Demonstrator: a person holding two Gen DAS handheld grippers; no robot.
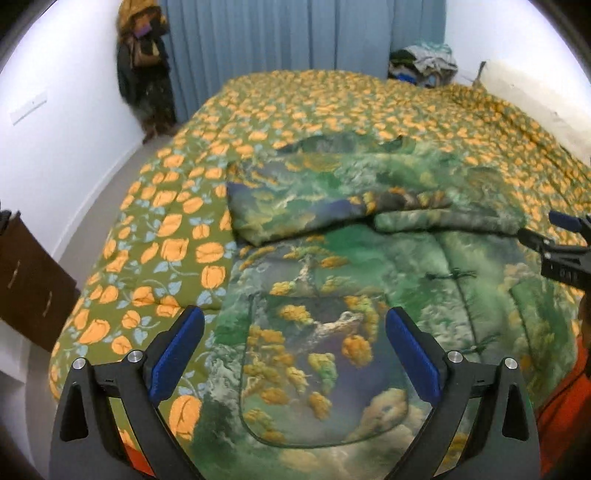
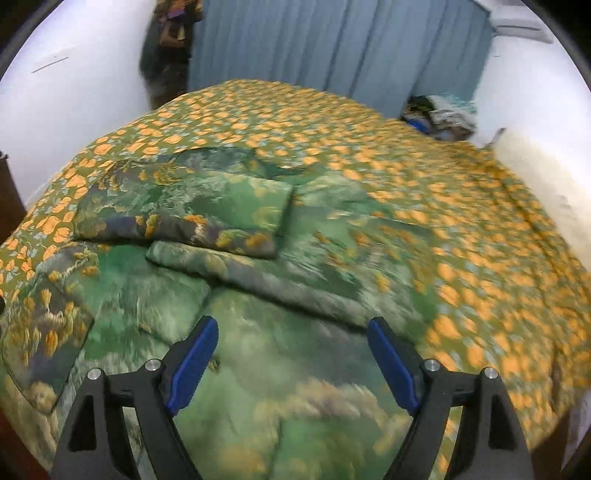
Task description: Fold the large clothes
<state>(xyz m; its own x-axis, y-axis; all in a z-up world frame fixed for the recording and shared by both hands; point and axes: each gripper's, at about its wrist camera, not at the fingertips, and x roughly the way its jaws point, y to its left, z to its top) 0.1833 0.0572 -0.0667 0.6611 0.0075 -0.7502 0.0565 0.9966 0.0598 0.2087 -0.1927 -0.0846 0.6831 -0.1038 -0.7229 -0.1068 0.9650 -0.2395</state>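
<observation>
A large padded jacket (image 1: 369, 266) with a green landscape print lies flat on the bed, front up. Its two sleeves (image 1: 314, 210) (image 1: 443, 218) are folded across the chest and meet near the middle. My left gripper (image 1: 294, 317) hovers open over the patch pocket (image 1: 321, 369) on the jacket's near left side, nothing between its blue pads. My right gripper (image 2: 292, 325) is open above the jacket's (image 2: 258, 387) lower body, just short of the folded sleeve (image 2: 258, 277), also empty. The right gripper (image 1: 550, 230) shows at the right edge of the left wrist view.
The bed has an olive cover (image 1: 166, 240) with orange flowers. A dark drawer unit (image 1: 29, 277) stands left of the bed. Blue curtains (image 1: 277, 33), hanging coats (image 1: 144, 66) and a clothes pile (image 1: 424, 62) are at the far end. An orange sleeve (image 1: 565, 398) is at the right.
</observation>
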